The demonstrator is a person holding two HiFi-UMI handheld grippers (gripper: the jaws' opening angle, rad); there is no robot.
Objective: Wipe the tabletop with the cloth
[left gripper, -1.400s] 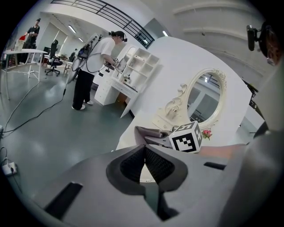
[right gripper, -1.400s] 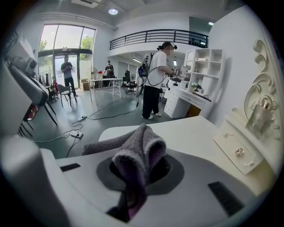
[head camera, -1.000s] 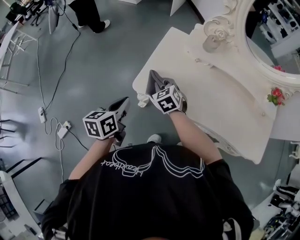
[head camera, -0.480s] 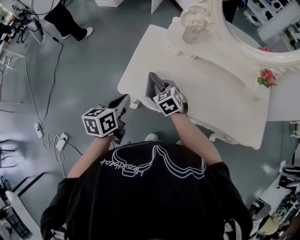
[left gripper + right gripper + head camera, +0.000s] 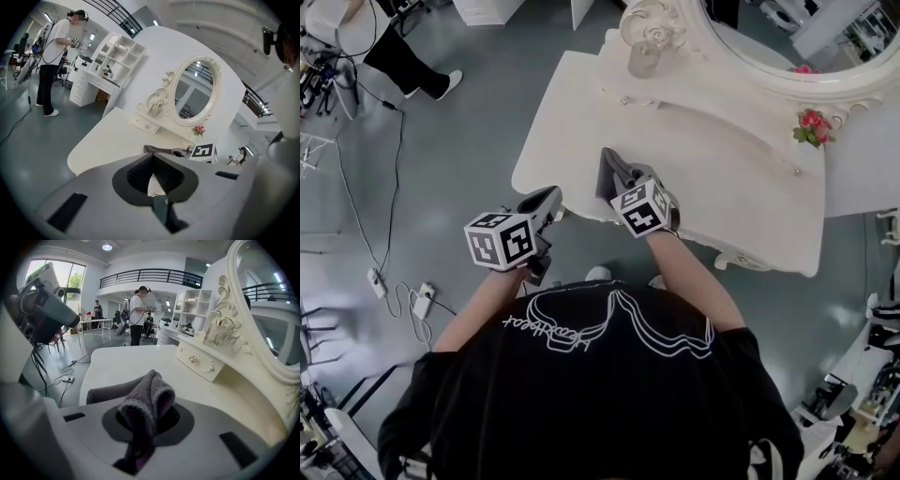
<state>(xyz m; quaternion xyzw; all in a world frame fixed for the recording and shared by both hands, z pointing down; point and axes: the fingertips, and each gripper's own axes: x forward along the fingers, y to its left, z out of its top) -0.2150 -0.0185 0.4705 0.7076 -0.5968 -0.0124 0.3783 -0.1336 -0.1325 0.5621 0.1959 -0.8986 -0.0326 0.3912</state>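
**A:** Right gripper (image 5: 617,178). How did it stand?

**B:** Jaws were clamped tight on the grey cloth (image 5: 607,165). Seen along the jaws, the cloth was bunched in a thick fold between them. One tail trailed out flat on the tabletop (image 5: 712,183), toward the table's left edge.

**A:** Where on the table?

**B:** At the near edge, close to the near-left corner. The gripper pointed down at the top, and the cloth was touching the white surface there.

**A:** And the left gripper (image 5: 542,202)?

**B:** Off the table, over the grey floor (image 5: 459,141), just beside that same near-left corner. Its jaws met at the tips with nothing between them. Only a narrow slit showed lower down, where the ribbed pads curved apart. It pointed across the tabletop toward the far side.

**A:** Anything else noted on the table?

**B:** An oval mirror (image 5: 787,42) in an ornate white frame stood along the far side. Pink flowers (image 5: 811,127) were at the mirror's foot, toward the table's right end, well apart from the cloth.
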